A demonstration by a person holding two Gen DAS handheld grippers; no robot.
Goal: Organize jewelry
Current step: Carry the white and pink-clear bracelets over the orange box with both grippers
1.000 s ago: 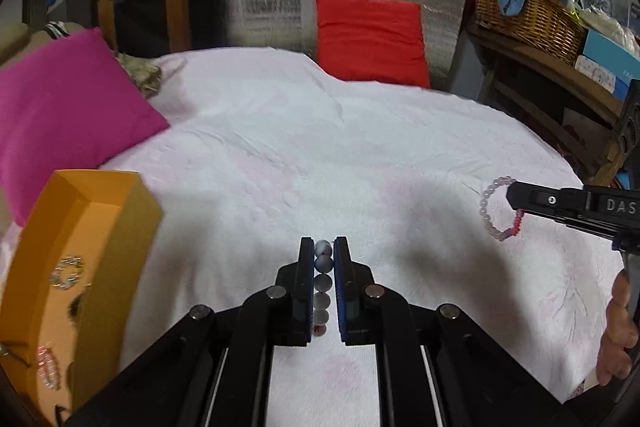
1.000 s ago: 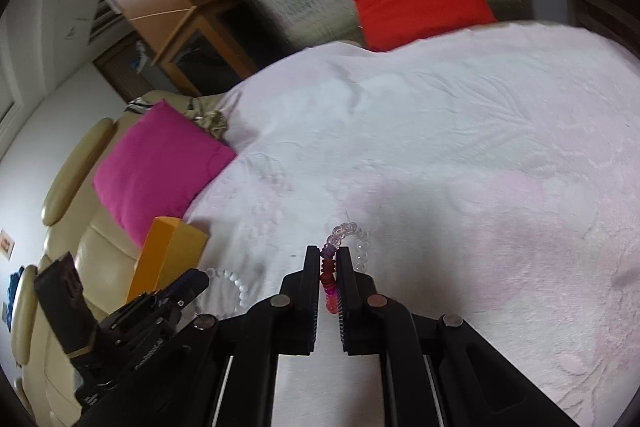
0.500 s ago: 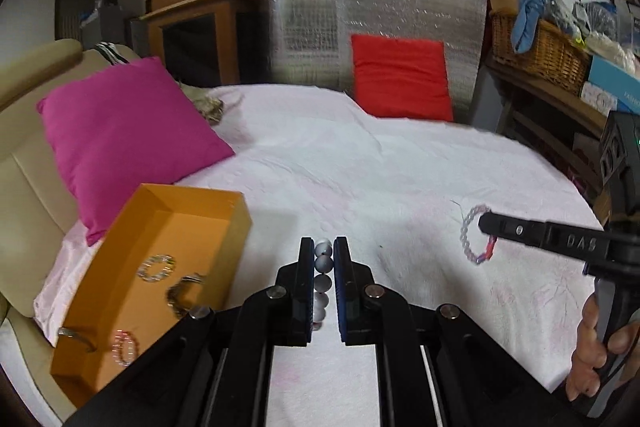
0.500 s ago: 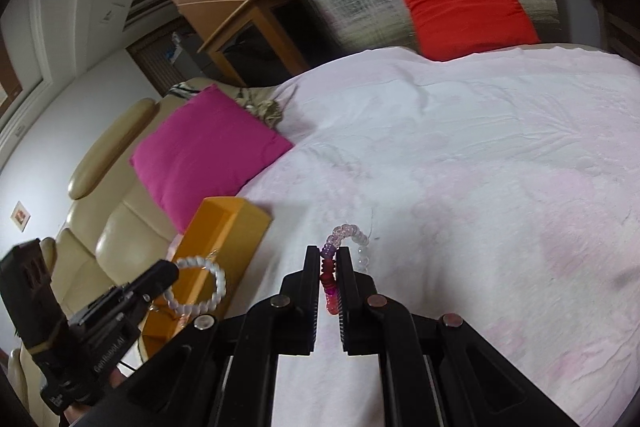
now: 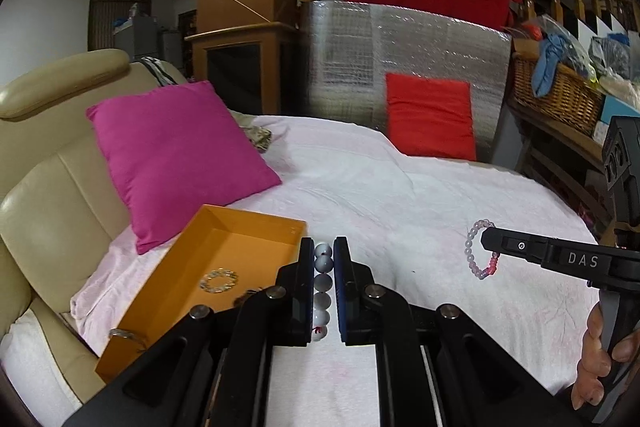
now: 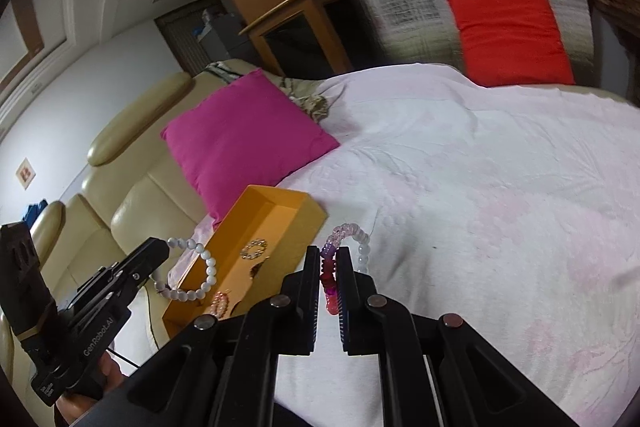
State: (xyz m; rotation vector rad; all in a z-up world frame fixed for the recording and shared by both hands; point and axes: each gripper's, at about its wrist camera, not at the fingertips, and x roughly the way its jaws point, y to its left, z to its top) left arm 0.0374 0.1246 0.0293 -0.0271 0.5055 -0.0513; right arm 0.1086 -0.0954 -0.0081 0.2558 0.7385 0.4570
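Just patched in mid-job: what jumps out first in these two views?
Each gripper is clamped on a bead bracelet: the left gripper on a white bead bracelet, the right gripper on a pink bead bracelet. Left of both sits an open orange box already holding jewelry, in front of a magenta cushion.

Both tools are matte black. The left gripper (image 5: 324, 259) has flat parallel fingers (image 5: 306, 287) on angular struts pinned by round silver screws. The right gripper (image 5: 486, 241), right of it, carries white "DAS" lettering, a small screw and a boxy black camera housing.
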